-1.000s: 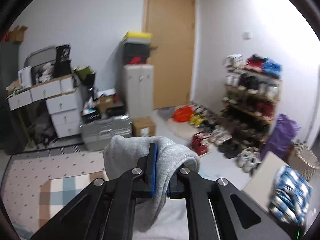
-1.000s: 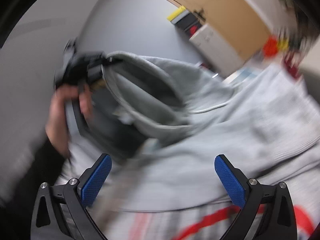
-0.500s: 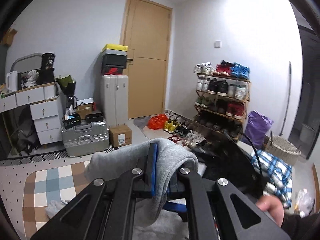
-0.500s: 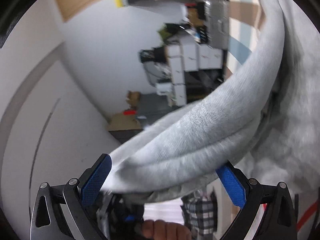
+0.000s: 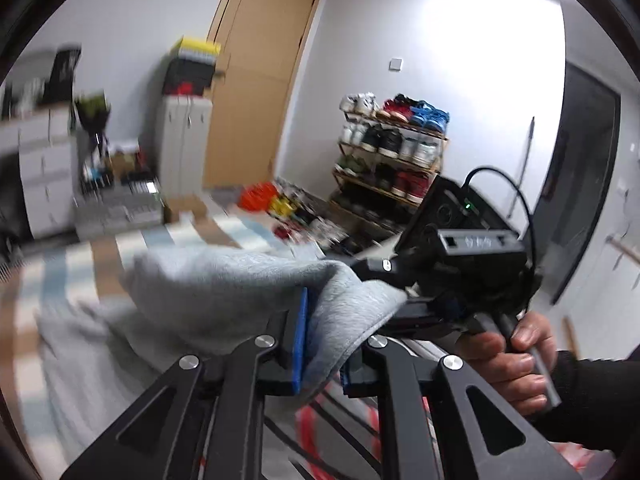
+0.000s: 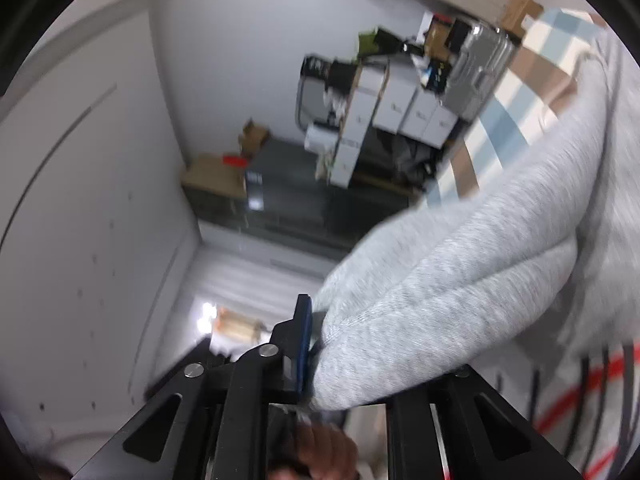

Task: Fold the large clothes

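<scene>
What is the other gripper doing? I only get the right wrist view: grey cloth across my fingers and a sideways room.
Observer: The left gripper is shut on a fold of the grey sweatshirt, pinched between its blue pads.
Operator: Can you see who holds mine?
Observer: Yes. In the left wrist view a right hand in a dark sleeve grips the handle of the right gripper, with a black cable looping above it.
Operator: And what is behind it?
Observer: A shoe rack full of shoes stands against the white wall, right of a wooden door.
</scene>
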Motion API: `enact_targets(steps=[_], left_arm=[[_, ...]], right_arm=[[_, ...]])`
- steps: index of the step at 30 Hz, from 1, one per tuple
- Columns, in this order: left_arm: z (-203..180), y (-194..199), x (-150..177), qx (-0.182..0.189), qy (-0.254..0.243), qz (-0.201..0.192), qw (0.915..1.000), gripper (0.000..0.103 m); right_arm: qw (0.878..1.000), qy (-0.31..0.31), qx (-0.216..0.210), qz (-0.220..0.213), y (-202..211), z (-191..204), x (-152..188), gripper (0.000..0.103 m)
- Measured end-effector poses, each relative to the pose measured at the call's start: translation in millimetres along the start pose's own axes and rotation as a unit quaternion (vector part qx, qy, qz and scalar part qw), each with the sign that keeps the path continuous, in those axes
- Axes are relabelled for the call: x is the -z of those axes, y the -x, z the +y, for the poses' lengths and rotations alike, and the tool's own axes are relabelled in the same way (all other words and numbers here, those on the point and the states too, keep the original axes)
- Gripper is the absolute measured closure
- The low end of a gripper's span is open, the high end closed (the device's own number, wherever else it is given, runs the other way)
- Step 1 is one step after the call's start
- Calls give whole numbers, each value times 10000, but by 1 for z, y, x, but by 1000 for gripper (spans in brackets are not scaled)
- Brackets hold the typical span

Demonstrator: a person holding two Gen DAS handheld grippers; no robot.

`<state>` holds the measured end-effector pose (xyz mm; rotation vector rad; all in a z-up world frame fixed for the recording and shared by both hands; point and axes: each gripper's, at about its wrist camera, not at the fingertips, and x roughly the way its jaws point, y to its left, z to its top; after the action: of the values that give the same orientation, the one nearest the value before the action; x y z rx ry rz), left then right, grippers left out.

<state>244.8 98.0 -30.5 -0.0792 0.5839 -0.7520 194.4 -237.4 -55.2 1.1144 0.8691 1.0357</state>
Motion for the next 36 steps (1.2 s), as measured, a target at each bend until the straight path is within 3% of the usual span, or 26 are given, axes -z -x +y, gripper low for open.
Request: enact_targets(steps=[7,9,11,12,14,16,19,24,25,27,28,29,32,36], left_arm=[[-13,-23,58,-193,370,1135,9927,94],[-13,-22,65,-232,487,1289,9902,90],[-13,-14,64,-110,684,1324,9888,78],[-14,-8,64,2,790,1285,9886,72],[-16,11,58,243,986,981,9900,38],[-19,31,53,168,1151,526,9918,24],[-26,52,42,160,1361,142,9905,24],[-39,66,39,-317,1652,-162,9856,24],[-41,66,42,-375,1722,-192,9842,24],[-41,70,49,-426,1920,-222,9802,24],[-41,74,53,-513,2025,-194,9777,24],[-40,79,58,-573,2102,-187,9758,24],[-28,90,76,-842,2281,-246,9697,24],[-14,108,94,-991,2420,-327,9647,23]], right_arm=[[9954,-523,741,321,11,-62,53,89],[9931,-670,942,218,17,-75,55,88],[9907,-723,1144,119,25,-83,55,86],[9901,-739,1189,76,27,-84,53,86],[9882,-713,1355,-43,39,-88,53,86],[9854,-595,1592,-121,48,-86,57,89],[9765,-195,2133,-238,59,-76,60,91],[9454,388,3219,-333,71,-48,67,88],[9392,584,3367,-342,70,-37,65,82],[9290,1091,3515,-379,63,-13,60,49],[9217,1419,3581,-458,55,5,59,15],[9124,1870,3594,-577,43,29,57,2],[8858,2715,3738,-427,-2,69,50,0],[8620,3032,4057,214,-82,73,34,0]])
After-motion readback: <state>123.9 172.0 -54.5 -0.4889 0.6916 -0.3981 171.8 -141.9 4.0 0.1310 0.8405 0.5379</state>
